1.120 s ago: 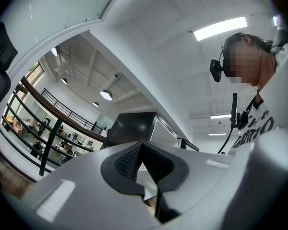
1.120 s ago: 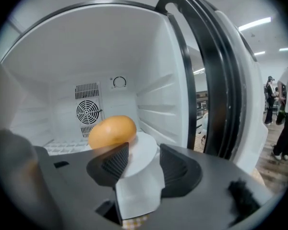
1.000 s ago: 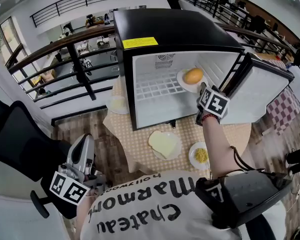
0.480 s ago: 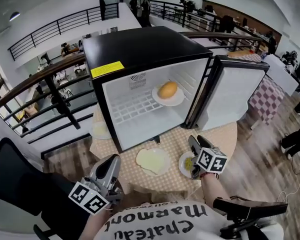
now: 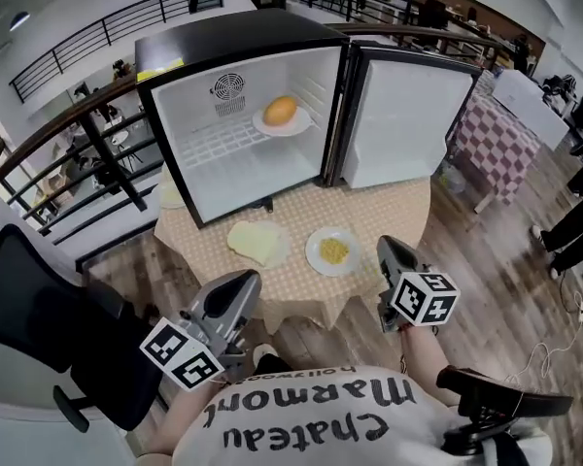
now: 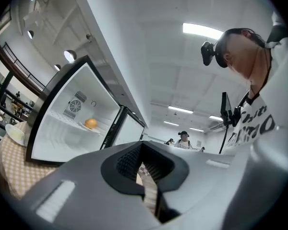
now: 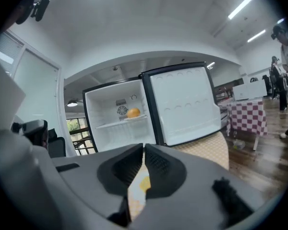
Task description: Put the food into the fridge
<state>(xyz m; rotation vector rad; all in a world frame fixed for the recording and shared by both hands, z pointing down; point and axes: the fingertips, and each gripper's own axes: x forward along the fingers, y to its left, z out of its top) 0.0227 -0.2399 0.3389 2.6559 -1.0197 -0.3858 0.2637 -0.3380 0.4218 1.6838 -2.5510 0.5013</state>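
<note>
The black mini fridge [image 5: 235,50] stands open on the round table [image 5: 394,212]. An orange bun [image 5: 281,111] lies on a white plate [image 5: 299,124] on its wire shelf. In front of the fridge sit a plate of yellow food [image 5: 332,251] and a plate with a pale flat piece [image 5: 257,242]. My right gripper [image 5: 387,252] hangs before the table's near edge, its jaws closing with nothing between them; its own view shows the tips [image 7: 144,147] nearly touching. My left gripper [image 5: 237,287] is held low at the left, shut and empty, the bun [image 6: 90,123] far ahead of it.
The fridge door [image 5: 403,115] swings out to the right. A black chair [image 5: 39,309] stands at my left, a checked-cloth table [image 5: 496,144] at the far right. Metal railings [image 5: 87,134] run behind the table, and wooden floor surrounds it.
My right gripper came out of the fridge, leaving the bun's plate on the shelf, and dropped back below the table edge while its jaws closed. I stepped back; the left gripper rose slightly.
</note>
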